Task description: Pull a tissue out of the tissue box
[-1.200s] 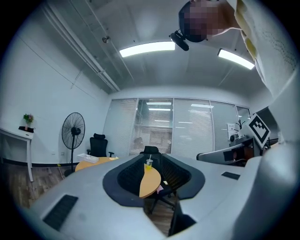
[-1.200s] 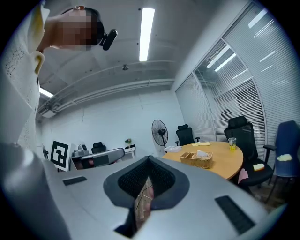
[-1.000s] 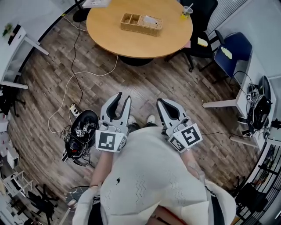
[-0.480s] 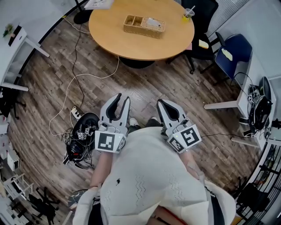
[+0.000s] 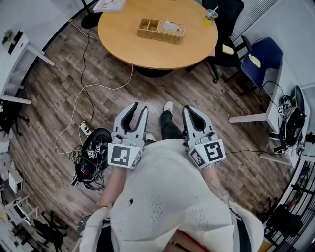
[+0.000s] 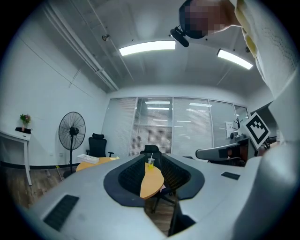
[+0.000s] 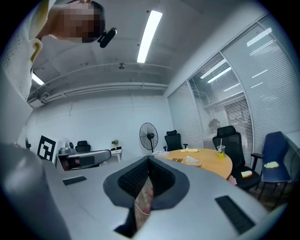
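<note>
The tissue box [image 5: 160, 29] is a wicker basket holder with a white tissue showing at its right end. It sits on the round wooden table [image 5: 147, 49] far ahead in the head view, and shows small in the right gripper view [image 7: 188, 161]. My left gripper [image 5: 138, 107] is held at waist height over the floor, its jaws a little apart with nothing between them. My right gripper [image 5: 190, 109] hangs level with it, jaws together and empty. Both are well short of the table. The person's leg and shoe [image 5: 168, 106] show between them.
A cup of yellow drink [image 5: 209, 15] stands at the table's right edge. Black office chairs [image 5: 226, 29] and a blue chair [image 5: 261, 59] stand to the right. A white cable [image 5: 93, 86], a power strip [image 5: 82, 129] and black gear [image 5: 91, 155] lie on the floor at left.
A leg and shoe have stepped forward between the grippers. Both grippers have shifted slightly toward the table; their jaws look the same.
</note>
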Motion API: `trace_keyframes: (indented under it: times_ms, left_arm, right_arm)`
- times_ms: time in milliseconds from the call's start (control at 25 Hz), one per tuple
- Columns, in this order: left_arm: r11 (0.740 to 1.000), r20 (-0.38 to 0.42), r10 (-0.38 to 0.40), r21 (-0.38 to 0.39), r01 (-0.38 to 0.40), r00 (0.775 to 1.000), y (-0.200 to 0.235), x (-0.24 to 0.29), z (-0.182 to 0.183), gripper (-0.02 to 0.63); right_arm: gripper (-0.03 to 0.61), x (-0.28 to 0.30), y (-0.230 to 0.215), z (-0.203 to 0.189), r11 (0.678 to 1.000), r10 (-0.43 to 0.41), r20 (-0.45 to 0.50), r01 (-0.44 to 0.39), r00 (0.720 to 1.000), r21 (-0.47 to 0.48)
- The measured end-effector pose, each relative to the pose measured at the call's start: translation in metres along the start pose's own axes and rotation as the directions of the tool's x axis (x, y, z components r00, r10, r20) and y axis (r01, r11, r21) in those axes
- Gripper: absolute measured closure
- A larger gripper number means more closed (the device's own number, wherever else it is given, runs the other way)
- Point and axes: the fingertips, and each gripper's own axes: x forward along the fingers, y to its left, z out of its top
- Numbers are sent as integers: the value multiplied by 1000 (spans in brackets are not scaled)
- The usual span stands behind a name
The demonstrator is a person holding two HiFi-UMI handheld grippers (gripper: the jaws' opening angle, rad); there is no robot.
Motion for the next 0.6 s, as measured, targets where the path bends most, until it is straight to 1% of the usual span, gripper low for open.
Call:
trace_keyframes:
  times_ms: [120,280,360,600]
  left_arm:
    - [1000,-10,6,8,-6,1000,6,8,-4,505]
    - [1000,-13,22,14,-22,1000,23,30,-4,505]
    - [1000,-13,26,18,-26,1000,30,42,-3,505]
    - [999,-14,50,-7,-50,999,49,87,-5,505]
  right_arm:
    - [578,14,-3,-2,1000,19,-1,-19,1000,-11]
    - [577,40,-10,1,997,53,-10,-54,999,-53]
    - [578,53,-18,5,997,63,-7,-63,998,-53]
    - [578,91,-51,9,996,75,-17,-76,997,-41]
